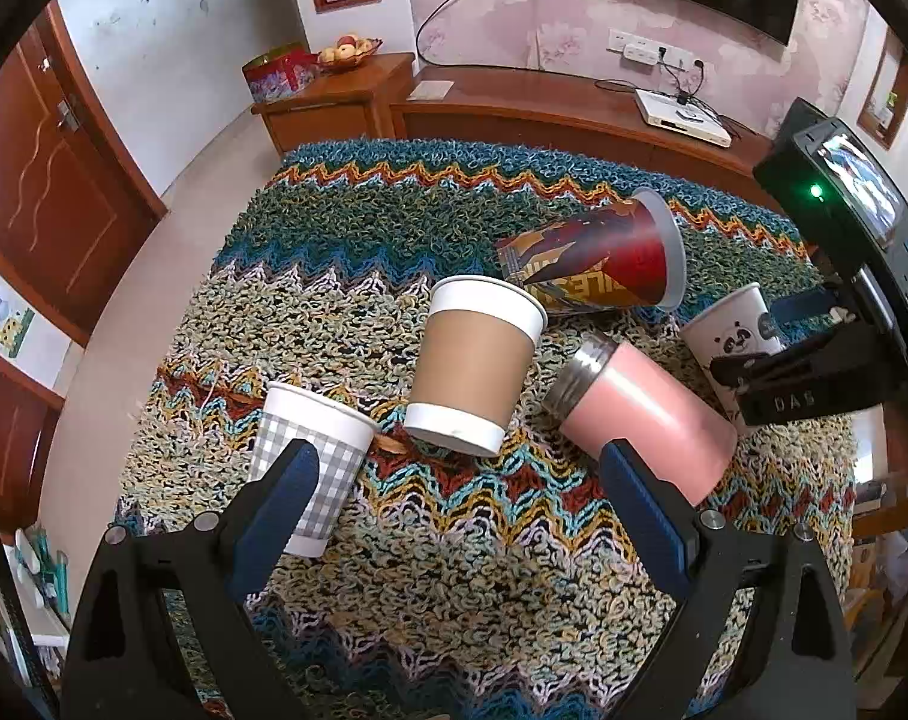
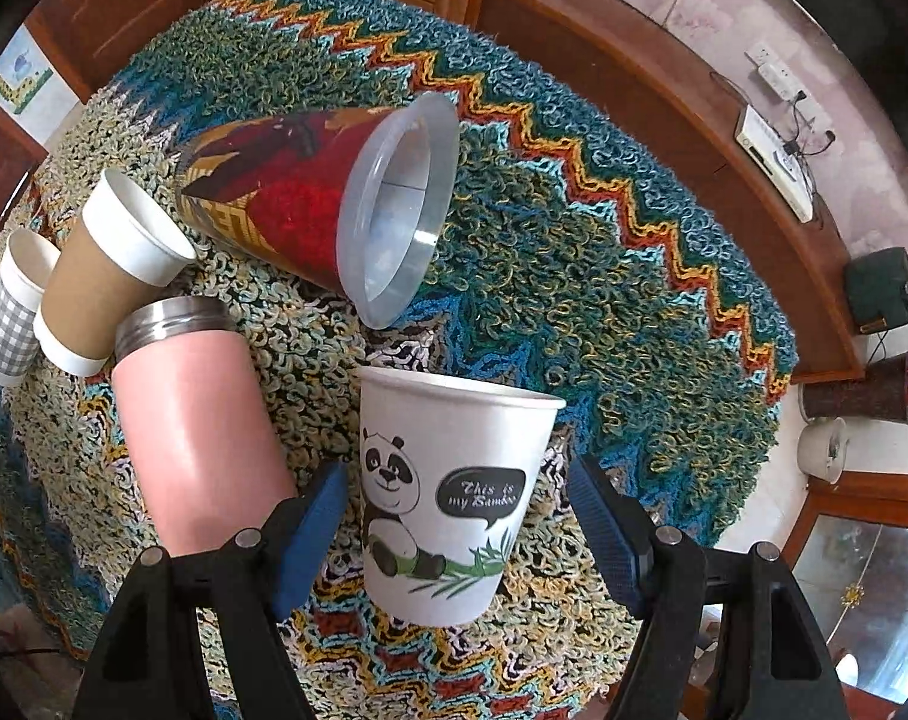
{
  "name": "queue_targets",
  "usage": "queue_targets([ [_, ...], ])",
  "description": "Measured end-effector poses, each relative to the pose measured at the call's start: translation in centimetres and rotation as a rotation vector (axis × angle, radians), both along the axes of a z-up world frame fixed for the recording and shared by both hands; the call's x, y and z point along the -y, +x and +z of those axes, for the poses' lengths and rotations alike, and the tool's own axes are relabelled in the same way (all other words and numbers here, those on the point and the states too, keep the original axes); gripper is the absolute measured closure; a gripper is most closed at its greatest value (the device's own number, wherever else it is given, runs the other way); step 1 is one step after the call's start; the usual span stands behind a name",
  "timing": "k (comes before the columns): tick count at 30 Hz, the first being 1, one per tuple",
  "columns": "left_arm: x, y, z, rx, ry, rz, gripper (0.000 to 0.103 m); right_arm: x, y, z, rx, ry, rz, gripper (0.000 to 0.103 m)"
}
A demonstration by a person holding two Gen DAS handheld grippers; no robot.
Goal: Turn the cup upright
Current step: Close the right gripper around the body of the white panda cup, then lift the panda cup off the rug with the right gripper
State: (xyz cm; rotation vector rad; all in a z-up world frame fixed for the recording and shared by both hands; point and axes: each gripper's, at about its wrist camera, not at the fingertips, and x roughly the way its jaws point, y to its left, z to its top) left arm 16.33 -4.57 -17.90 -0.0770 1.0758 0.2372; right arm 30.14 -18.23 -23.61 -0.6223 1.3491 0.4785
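A tall red and yellow printed cup (image 1: pixel 598 264) with a clear rim lies on its side on the knitted zigzag cloth (image 1: pixel 394 204); it also shows in the right wrist view (image 2: pixel 310 204). A white panda cup (image 2: pixel 448 492) stands upright between the fingers of my right gripper (image 2: pixel 454 516), which is open with gaps on both sides. My left gripper (image 1: pixel 460 492) is open and empty above the cloth, in front of a brown-sleeved cup (image 1: pixel 472 366). A grey checked cup (image 1: pixel 310 450) stands by its left finger and a pink steel-rimmed tumbler (image 1: pixel 646 414) by its right finger.
The brown-sleeved cup (image 2: pixel 106 276), checked cup (image 2: pixel 13 312) and pink tumbler (image 2: pixel 196 420) stand left of the panda cup. A wooden TV cabinet (image 1: pixel 544 102) runs behind the table, with a white box (image 1: pixel 682 117) on it. My right gripper's body (image 1: pixel 844 300) shows at right.
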Motion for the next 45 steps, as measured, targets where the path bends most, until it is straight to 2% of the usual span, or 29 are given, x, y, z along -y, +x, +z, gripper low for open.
queue_targets([
  [12,0.3,3.1,-1.3,0.019,0.005,0.032,0.007,-0.3,0.3,-0.9,-0.020,0.012,-0.007,0.028],
  [16,0.4,3.3,-1.9,-0.003,-0.001,0.020,0.007,-0.1,0.5,-1.6,-0.046,0.013,-0.011,0.030],
  [18,0.5,3.5,-2.0,-0.006,0.000,0.015,0.007,-0.1,0.7,-2.1,-0.070,0.010,-0.020,0.037],
  [26,0.6,3.9,-2.7,-0.049,0.024,0.017,0.007,0.3,1.3,-1.9,-0.098,0.028,-0.065,0.038],
  [34,0.5,3.1,-1.9,-0.046,0.022,0.031,0.007,1.3,-0.6,1.2,-0.039,0.081,-0.131,0.039],
  [39,0.0,1.8,-0.7,-0.025,0.016,0.044,0.007,2.4,-2.6,3.6,0.041,0.149,-0.188,0.039],
  [45,-0.4,-0.4,0.8,0.022,0.031,0.058,0.007,2.6,-7.3,5.4,0.130,0.251,-0.278,0.039],
])
